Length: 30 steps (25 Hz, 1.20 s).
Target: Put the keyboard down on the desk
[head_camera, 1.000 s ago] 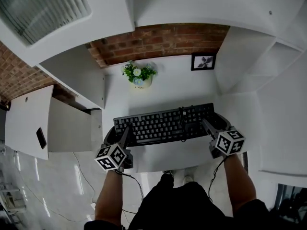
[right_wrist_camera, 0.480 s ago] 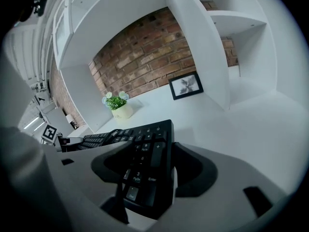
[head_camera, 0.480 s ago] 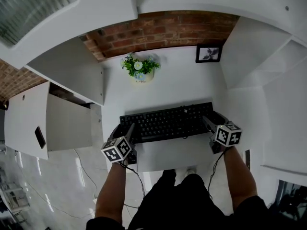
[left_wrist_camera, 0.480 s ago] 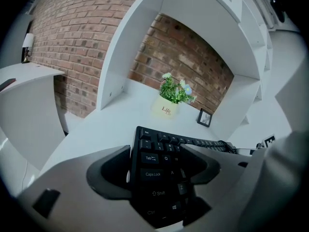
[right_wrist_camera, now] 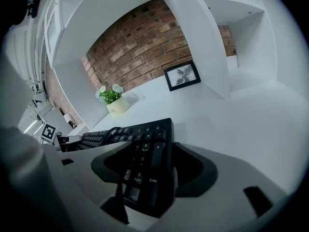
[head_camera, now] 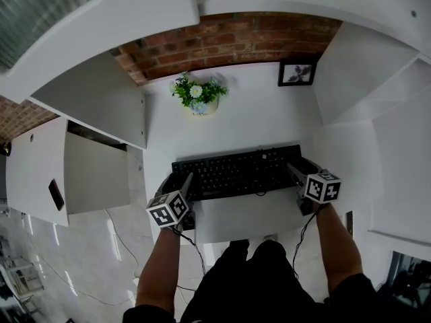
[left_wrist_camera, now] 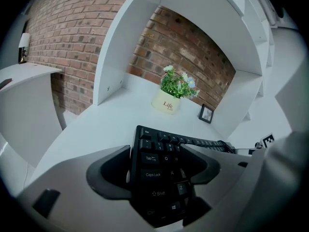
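Head view: my left gripper (head_camera: 183,181) and right gripper (head_camera: 294,172) clamp the keyboard (head_camera: 236,171) by its ends, nearer me than the plant (head_camera: 197,97), perhaps touching the desk (head_camera: 232,128).

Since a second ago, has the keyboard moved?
Yes. The keyboard has sunk toward the desk: it looks smaller, while the flower pot does not.

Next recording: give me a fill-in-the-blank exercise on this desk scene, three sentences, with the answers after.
The left gripper and right gripper are each shut on one end of the keyboard; the left one's end has the ____ Lock key.
The pot behind the keyboard bears the word ____.
The wall at the back is made of ____.
Missing words: Caps; Life; brick.
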### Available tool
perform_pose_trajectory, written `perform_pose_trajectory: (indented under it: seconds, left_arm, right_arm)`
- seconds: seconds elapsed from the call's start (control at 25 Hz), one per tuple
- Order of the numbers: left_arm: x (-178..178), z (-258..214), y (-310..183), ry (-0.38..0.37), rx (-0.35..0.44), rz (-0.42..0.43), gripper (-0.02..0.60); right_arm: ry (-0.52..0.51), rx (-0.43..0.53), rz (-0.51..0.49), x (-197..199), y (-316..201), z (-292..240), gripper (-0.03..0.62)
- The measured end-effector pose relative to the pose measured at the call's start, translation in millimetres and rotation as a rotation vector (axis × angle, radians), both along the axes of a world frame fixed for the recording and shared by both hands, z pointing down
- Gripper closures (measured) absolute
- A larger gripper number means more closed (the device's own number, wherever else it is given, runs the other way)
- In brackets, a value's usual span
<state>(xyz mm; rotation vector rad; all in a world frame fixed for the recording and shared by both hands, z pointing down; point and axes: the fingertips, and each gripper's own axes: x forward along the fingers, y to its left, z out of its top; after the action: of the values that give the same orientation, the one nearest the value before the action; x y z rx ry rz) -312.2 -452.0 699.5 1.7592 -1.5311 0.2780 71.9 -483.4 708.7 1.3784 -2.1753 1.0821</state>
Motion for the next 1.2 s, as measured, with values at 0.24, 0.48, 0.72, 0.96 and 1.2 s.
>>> perform_pose_trajectory:
  seconds: [0.24,0.48,0.72,0.96,1.2]
  left_arm:
    - [0.0,0.5,-2.1,-0.014,-0.011,0.001,0.245]
    - [0.2,1.7,-1.7,-0.011,-0.017,-0.003,0.245]
    - [0.4,2.4,-1.4,0.013,-0.019,0.000,0.245]
    - [-17.5,-10.4,6.7,-0.030,0.021,-0.077,0.245]
    - [-14.0,-52.7,23.8,-0.073,0.120,-0.091,0.252]
  right_arm:
    - [0.032,-0.002,-0.017,-1.0,-6.5,0.9,0.312]
    - [0.020,0.001,-0.020,-0.7,-8.1,2.5,0.312]
    - [0.011,0.011,-0.018,-0.5,-8.7,2.2,0.312]
    - [0.080,0.086,0.000,8.1,-8.6,-12.6,0.312]
    - [0.103,0.185,0.017,24.8,-3.7,-46.7,0.408]
